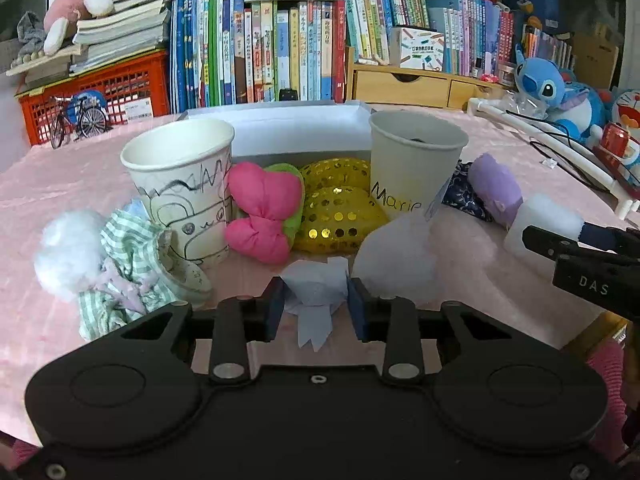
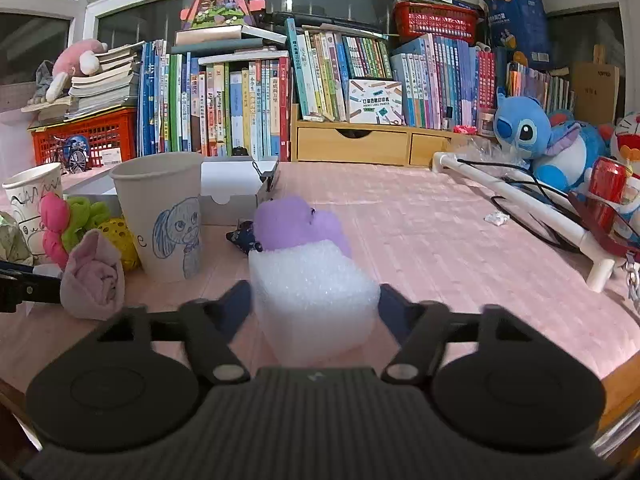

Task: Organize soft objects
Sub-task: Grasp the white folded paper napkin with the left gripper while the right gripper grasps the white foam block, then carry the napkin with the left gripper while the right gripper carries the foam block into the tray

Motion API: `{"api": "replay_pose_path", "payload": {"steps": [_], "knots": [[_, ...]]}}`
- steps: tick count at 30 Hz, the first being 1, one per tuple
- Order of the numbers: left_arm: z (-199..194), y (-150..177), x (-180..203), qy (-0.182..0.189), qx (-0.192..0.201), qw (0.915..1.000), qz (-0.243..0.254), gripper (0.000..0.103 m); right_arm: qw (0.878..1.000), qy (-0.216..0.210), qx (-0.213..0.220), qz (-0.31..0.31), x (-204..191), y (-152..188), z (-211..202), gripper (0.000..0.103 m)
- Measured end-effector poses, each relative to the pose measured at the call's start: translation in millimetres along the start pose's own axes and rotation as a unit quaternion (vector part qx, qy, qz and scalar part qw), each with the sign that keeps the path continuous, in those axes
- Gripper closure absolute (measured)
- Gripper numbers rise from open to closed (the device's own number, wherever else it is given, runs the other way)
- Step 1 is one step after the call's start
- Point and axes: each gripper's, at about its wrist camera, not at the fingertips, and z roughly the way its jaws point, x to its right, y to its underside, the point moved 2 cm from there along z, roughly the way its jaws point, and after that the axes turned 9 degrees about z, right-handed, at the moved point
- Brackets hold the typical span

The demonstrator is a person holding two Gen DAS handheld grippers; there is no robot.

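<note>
Right gripper [image 2: 316, 300] clamps the foam block [image 2: 314, 288]; left gripper [image 1: 316, 300] grips a cloth wad [image 1: 316, 284]; most soft items lie loose around the cups [image 1: 184, 184], unsorted.

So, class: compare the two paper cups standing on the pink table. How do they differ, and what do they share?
The left cup is covered in black scribbles and a drawn face; the right cup shows the handwritten name "Marie" and, in the right wrist view, a blue dog sketch. The left cup has green striped cloth against it; the right cup has a yellow sequin item against it. Both stand upright, open-topped.
</note>
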Motion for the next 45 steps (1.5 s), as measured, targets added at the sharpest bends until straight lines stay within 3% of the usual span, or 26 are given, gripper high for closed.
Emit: {"api": "replay_pose_path", "payload": {"steps": [12, 20, 25, 31, 36, 45], "knots": [[-44.8, -30.4, -10.7, 0.03, 0.052, 0.998, 0.016, 0.072, 0.999, -0.023, 0.048, 0.012, -2.6, -31.8, -25.2, 0.037], [-53.7, -87.8, -35.6, 0.055, 0.083, 0.9949, 0.016, 0.072, 0.993, -0.084, 0.055, 0.054, -1.2, -83.2, -17.0, 0.037], [-39.1, -128.6, -53.4, 0.061, 0.08, 0.9949, 0.007, 0.072, 0.99, -0.119, 0.041, 0.065, -10.5, -119.9, 1.7, 0.037], [5.2, -169.9, -75.6, 0.094, 0.029, 0.9946, -0.035, 0.072, 0.988, -0.145, 0.01, 0.051, -33.9, -156.9, 35.9, 0.037], [54.6, -190.7, -98.9, 0.109, -0.027, 0.9904, -0.081, 0.072, 0.983, -0.174, -0.042, 0.046, -54.8, -175.8, 73.0, 0.037], [142.6, -189.9, -118.9, 0.109, -0.127, 0.9757, -0.142, 0.072, 0.971, -0.17, -0.16, 0.061, -78.1, -166.4, 150.7, 0.037]]}}
